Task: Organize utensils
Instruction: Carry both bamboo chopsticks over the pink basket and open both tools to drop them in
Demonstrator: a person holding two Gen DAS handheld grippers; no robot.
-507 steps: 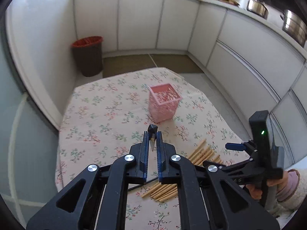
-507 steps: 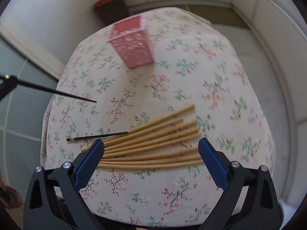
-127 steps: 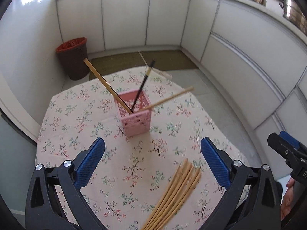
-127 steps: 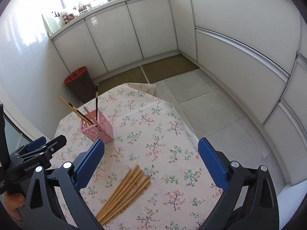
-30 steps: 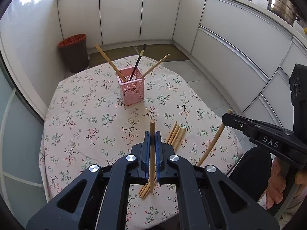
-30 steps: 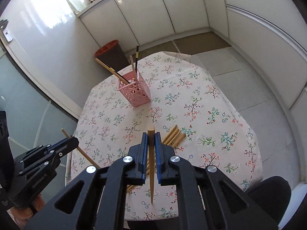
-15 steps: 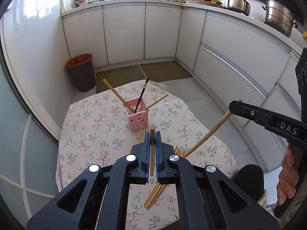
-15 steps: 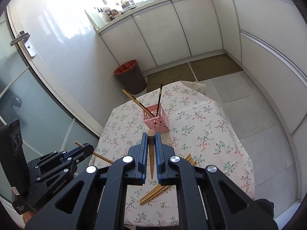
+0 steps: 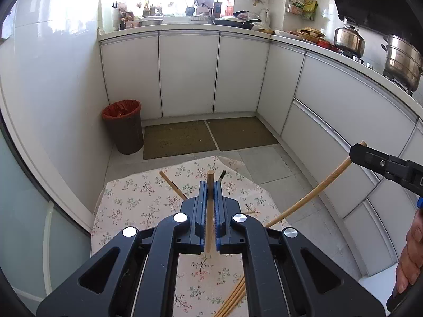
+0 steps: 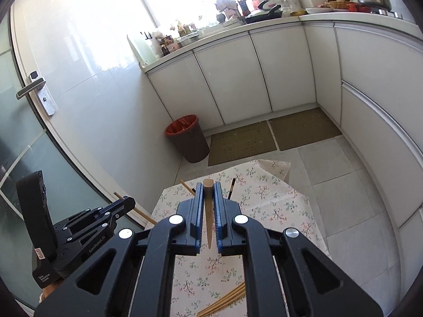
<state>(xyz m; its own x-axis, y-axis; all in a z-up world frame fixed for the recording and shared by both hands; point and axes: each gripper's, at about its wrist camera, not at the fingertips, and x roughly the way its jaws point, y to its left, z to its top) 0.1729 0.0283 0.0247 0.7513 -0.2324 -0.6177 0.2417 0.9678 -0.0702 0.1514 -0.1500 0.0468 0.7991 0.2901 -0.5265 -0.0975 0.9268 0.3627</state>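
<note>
My left gripper (image 9: 210, 189) is shut on a wooden chopstick (image 9: 209, 219) held high above the floral table (image 9: 132, 203). My right gripper (image 10: 208, 189) is shut on another wooden chopstick (image 10: 208, 219); that chopstick also shows in the left wrist view (image 9: 309, 195), slanting down from the right gripper's tip at the right. The pink holder is hidden behind the gripper bodies; only a wooden chopstick (image 9: 173, 186) and a black chopstick (image 9: 222, 175) in it stick out above them. Loose wooden chopsticks (image 9: 232, 299) lie on the table near the front, seen also in the right wrist view (image 10: 224, 301).
A brown bin with a red liner (image 9: 123, 126) stands on the floor beyond the table. White cabinets (image 9: 190, 74) run along the back and right. Two floor mats (image 9: 211, 137) lie before them. A glass door with a handle (image 10: 30, 87) is at the left.
Both grippers have risen further above the table, each still holding its chopstick. The holder has dropped out of sight behind the gripper bodies.
</note>
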